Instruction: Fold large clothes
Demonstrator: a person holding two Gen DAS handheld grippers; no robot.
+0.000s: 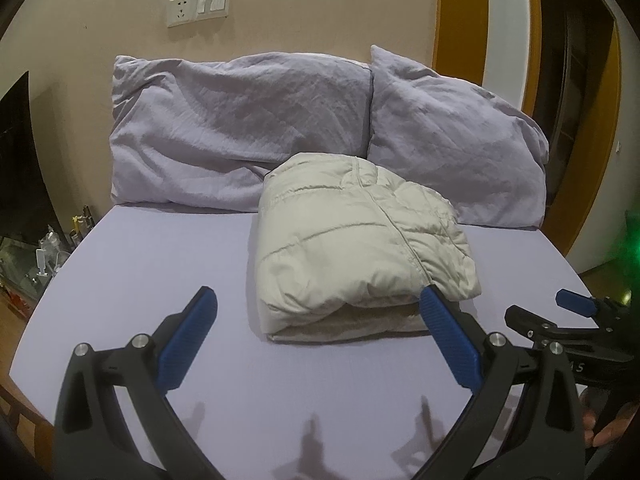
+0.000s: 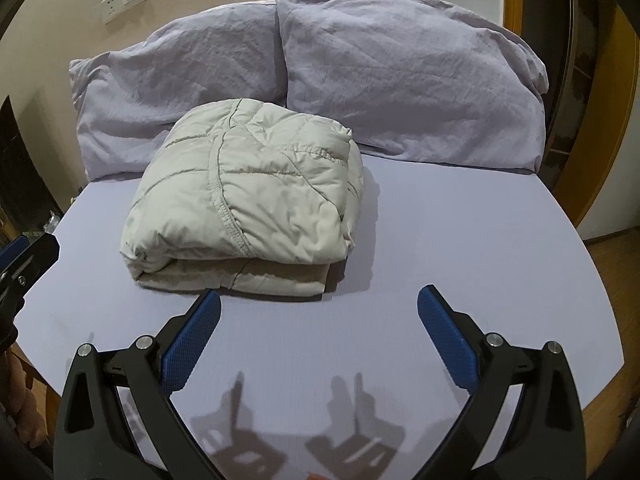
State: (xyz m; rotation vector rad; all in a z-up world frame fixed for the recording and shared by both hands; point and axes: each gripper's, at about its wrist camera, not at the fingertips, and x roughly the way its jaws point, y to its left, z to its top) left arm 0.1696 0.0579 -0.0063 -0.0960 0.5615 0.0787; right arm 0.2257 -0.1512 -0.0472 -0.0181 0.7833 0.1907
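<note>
A pale beige quilted jacket [image 1: 360, 248] lies folded into a thick bundle on the lavender bed sheet [image 1: 152, 264], just in front of the pillows. It also shows in the right wrist view [image 2: 248, 196]. My left gripper [image 1: 318, 304] is open and empty, just short of the bundle's near edge, its right fingertip by the bundle's front right corner. My right gripper [image 2: 320, 300] is open and empty, near the bundle's front edge and a little to its right. The right gripper's fingers [image 1: 576, 304] show at the right of the left wrist view.
Two lavender pillows [image 1: 240, 128] [image 1: 456, 140] lean against the beige wall behind the jacket. A wall socket and switch plate [image 1: 198, 6] sits above them. A wooden door frame [image 1: 460, 8] stands at the right. Small items crowd a low shelf [image 1: 48, 248] left of the bed.
</note>
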